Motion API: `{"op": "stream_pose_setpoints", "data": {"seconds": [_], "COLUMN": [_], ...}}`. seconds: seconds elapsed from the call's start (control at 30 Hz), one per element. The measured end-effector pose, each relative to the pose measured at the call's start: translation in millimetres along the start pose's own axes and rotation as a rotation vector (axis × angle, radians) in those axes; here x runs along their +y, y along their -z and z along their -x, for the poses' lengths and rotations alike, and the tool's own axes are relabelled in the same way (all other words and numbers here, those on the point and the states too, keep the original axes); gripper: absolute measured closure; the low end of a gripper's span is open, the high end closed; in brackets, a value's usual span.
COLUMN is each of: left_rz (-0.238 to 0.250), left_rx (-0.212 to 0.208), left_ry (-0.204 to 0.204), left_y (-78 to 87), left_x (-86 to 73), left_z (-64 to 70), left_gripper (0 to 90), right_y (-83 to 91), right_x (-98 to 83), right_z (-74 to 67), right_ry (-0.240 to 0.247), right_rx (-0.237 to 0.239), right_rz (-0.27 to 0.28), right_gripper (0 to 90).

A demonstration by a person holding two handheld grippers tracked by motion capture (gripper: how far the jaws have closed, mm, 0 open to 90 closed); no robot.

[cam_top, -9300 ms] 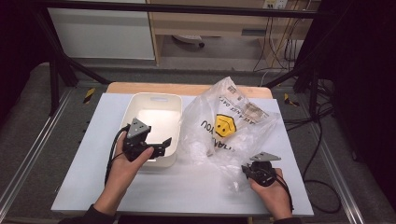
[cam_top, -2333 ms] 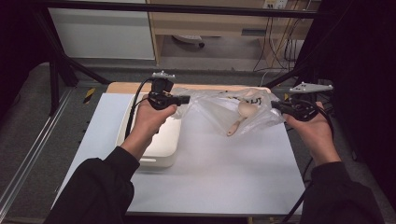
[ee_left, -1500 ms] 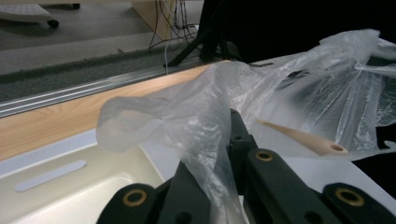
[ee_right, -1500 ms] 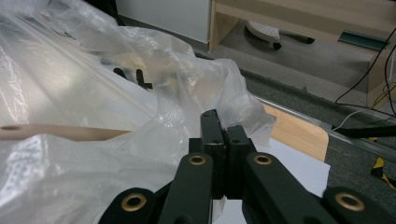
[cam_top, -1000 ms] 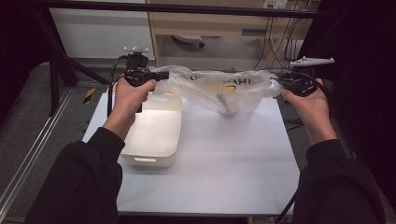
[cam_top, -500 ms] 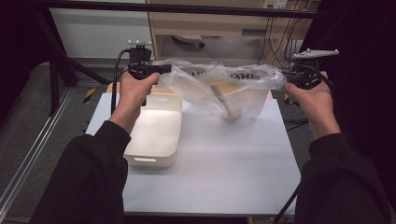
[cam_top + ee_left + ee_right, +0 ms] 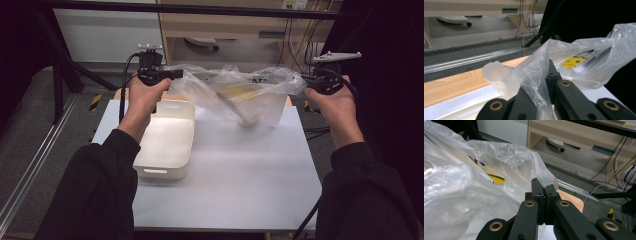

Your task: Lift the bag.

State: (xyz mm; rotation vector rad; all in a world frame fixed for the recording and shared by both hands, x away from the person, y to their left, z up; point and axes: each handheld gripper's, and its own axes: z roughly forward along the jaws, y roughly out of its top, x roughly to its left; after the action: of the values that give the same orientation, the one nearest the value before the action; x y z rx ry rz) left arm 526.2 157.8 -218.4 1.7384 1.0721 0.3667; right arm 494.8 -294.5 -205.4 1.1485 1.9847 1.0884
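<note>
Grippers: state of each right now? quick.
Left gripper: shut on one end of the clear plastic bag, held up above the table.
Right gripper: shut on the bag's other end.

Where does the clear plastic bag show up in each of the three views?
High view: plastic bag stretched above the table's far edge, between both grippers.
Left gripper view: centre to right, its edge pinched in the jaws.
Right gripper view: left half, edge pinched.
Shared landmark: the bag's yellow print.
</note>
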Motion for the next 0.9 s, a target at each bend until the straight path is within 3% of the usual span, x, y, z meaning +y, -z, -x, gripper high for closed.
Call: {"op": "stream_pose_setpoints", "data": {"seconds": [0.33, 0.4, 0.53, 0.9], "left_rz": [-0.044, -0.063, -0.078, -0.125], "left_rx": [-0.013, -0.013, -0.049, -0.129], "left_ry": [-0.004, -0.020, -0.002, -0.036], "left_y": [11.3, 14.4, 20.1, 31.7], "left_x": [-29.9, -38.4, -53.6, -87.0], "left_z": [-8.5, -8.5, -9.4, 12.5], "left_gripper": [90.0, 90.0, 90.0, 90.0], "right_y": [-12.3, -14.2, -15.7, -8.2], "right_x": [-19.1, -24.0, -35.0, -57.6], "right_z": [-11.8, -14.0, -17.6, -13.7], "right_ry": [0.003, 0.001, -0.001, -0.018], "right_rx": [0.050, 0.060, 0.077, 0.080], "right_rz": [-0.025, -0.029, -0.032, -0.032], "right_gripper": [90.0, 90.0, 90.0, 90.0]}}
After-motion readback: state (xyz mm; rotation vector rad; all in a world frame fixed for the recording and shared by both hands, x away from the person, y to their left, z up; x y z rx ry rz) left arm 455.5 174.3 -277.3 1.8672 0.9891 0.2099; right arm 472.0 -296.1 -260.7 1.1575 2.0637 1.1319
